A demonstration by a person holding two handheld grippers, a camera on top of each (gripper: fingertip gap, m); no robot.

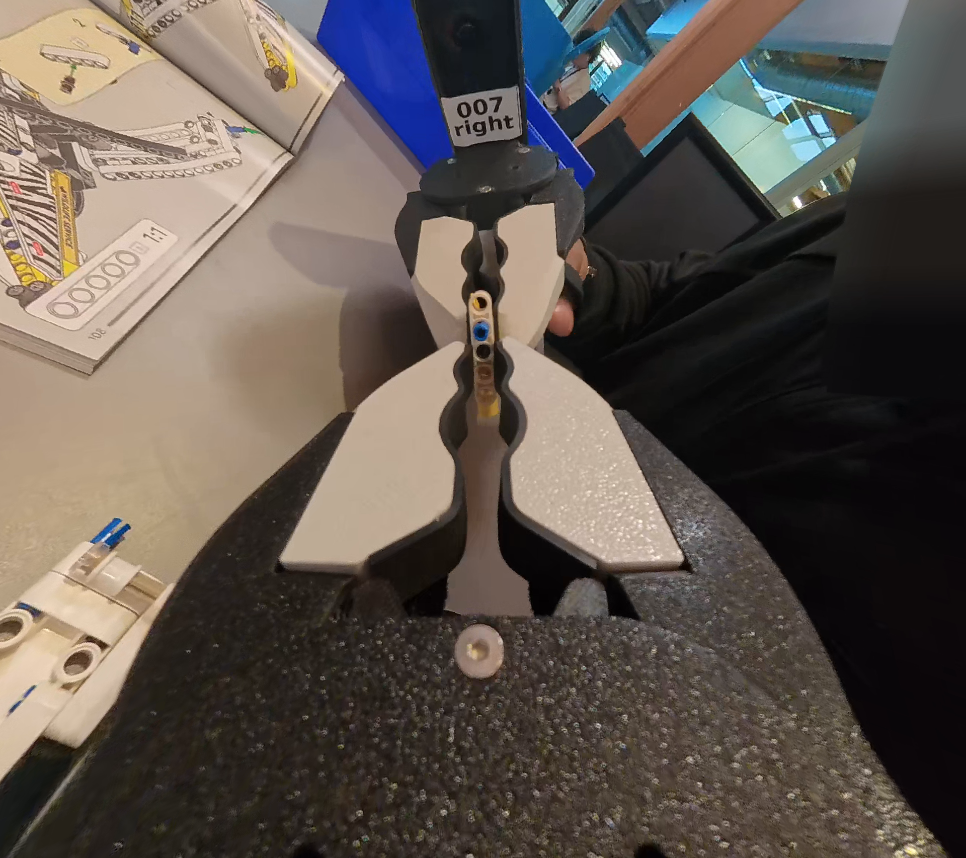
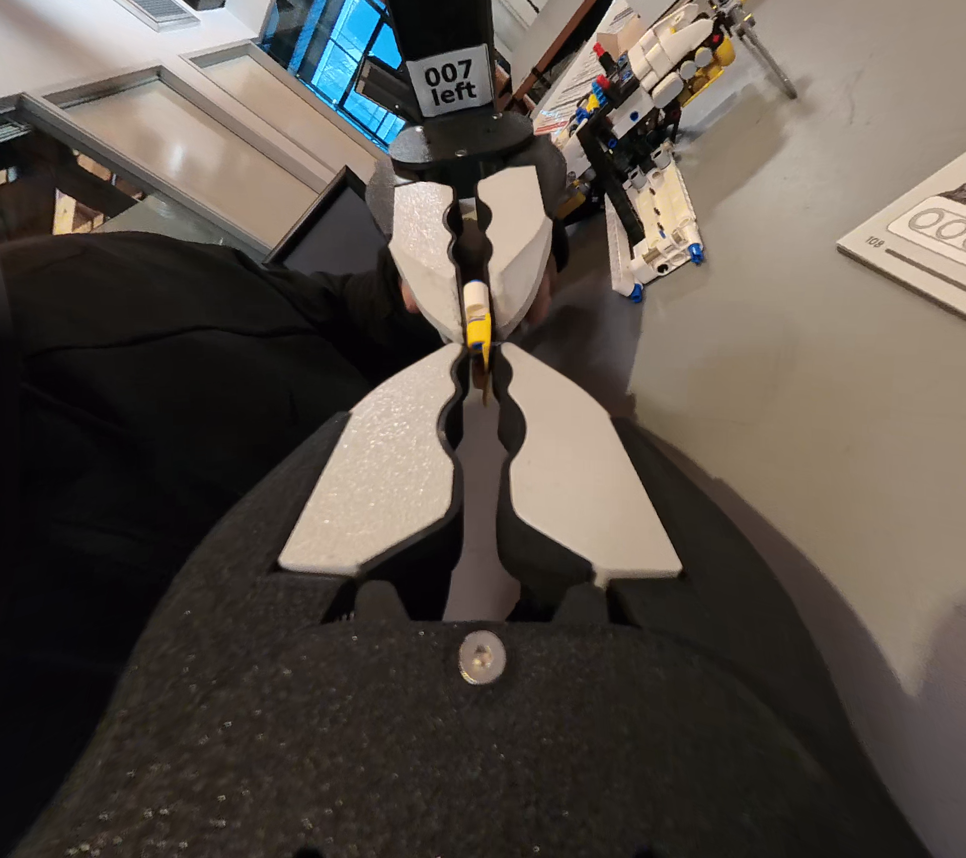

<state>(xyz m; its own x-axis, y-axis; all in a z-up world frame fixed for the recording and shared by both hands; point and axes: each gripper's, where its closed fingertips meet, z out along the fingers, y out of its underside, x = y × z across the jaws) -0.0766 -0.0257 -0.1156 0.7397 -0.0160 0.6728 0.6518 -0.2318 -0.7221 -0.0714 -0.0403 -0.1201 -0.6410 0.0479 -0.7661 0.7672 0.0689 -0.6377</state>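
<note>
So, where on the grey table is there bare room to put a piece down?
Bare table lies between the instruction booklet and the white brick assembly. Crowded: beside the half-built model, and where both grippers meet.

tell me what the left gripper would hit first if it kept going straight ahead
The right gripper, most likely. It faces the left gripper tip to tip, and both have their fingers closed on the same small beam with a blue pin, so there is hardly any room between them.
</note>
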